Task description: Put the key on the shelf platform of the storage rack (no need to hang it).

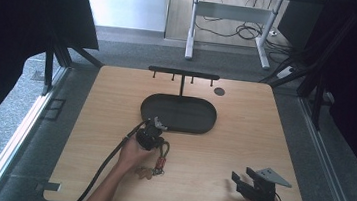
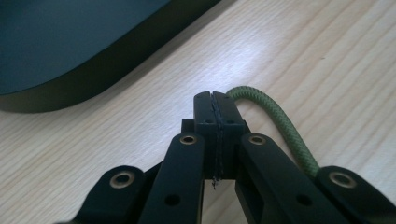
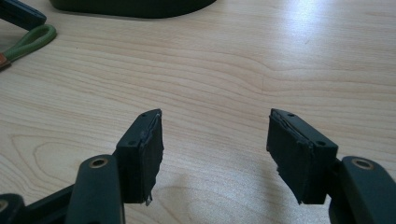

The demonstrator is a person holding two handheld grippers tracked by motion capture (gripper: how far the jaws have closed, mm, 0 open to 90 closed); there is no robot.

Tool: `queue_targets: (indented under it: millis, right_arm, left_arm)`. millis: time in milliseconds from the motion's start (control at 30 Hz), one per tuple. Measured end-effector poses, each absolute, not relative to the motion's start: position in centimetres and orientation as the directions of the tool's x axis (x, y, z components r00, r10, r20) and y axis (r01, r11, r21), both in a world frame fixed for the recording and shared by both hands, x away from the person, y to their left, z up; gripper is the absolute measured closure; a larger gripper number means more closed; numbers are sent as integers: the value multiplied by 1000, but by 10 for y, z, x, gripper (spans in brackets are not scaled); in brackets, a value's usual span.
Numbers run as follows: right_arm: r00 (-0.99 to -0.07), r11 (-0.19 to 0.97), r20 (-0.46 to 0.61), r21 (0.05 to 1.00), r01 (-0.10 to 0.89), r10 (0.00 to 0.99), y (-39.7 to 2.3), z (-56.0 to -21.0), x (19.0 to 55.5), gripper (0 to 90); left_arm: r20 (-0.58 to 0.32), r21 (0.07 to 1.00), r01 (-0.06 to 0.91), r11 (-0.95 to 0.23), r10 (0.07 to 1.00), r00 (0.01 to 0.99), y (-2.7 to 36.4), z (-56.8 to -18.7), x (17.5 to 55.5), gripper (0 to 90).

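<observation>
The person's left forearm comes in from the near edge and angles up and to the right, ending at the left gripper (image 1: 156, 128), which points toward the near rim of the dark oval tray (image 1: 203, 128) at the table's middle. In the left gripper view its jaws are pressed fully together, and the olive-green braided cord loop (image 2: 285, 130) emerges from their right side and curves back alongside the right jaw; the cord appears pinched at the tips. In the high view the cord (image 1: 165, 152) trails toward the near side, down to a small reddish and tan cluster of pieces (image 1: 151, 170) on the light wooden table (image 1: 241, 152) beside the left hand (image 1: 130, 155). The right gripper (image 1: 239, 183) sits low at the near right corner, well apart from the cord, aimed left, its jaws spread wide with nothing between them.
</observation>
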State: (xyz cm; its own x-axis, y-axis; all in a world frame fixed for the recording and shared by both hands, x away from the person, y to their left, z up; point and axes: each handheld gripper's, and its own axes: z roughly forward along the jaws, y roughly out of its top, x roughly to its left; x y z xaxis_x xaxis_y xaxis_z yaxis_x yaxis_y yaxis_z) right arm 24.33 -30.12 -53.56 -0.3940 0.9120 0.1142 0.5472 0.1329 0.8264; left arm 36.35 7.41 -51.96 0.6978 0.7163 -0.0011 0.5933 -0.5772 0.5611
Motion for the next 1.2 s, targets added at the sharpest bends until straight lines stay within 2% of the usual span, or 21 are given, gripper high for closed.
queue_targets:
  millis: [667,767,900,1200]
  right_arm:
    - [-393,134,116,823,553,912,-302,-536,244,369]
    - [-391,131,117,824,551,913,-303,-536,244,369]
    - [-392,133,116,823,553,913,-303,-536,244,369]
    - [-391,132,117,823,553,913,-303,-536,244,369]
  left_arm:
    - [-13,570,540,-619,650,760,33,-521,351,897]
    - [-31,578,548,-605,654,756,36,-517,351,862]
    - [-22,592,541,-598,658,753,42,-507,349,766]
    - [-32,594,560,-577,679,733,60,-490,336,454]
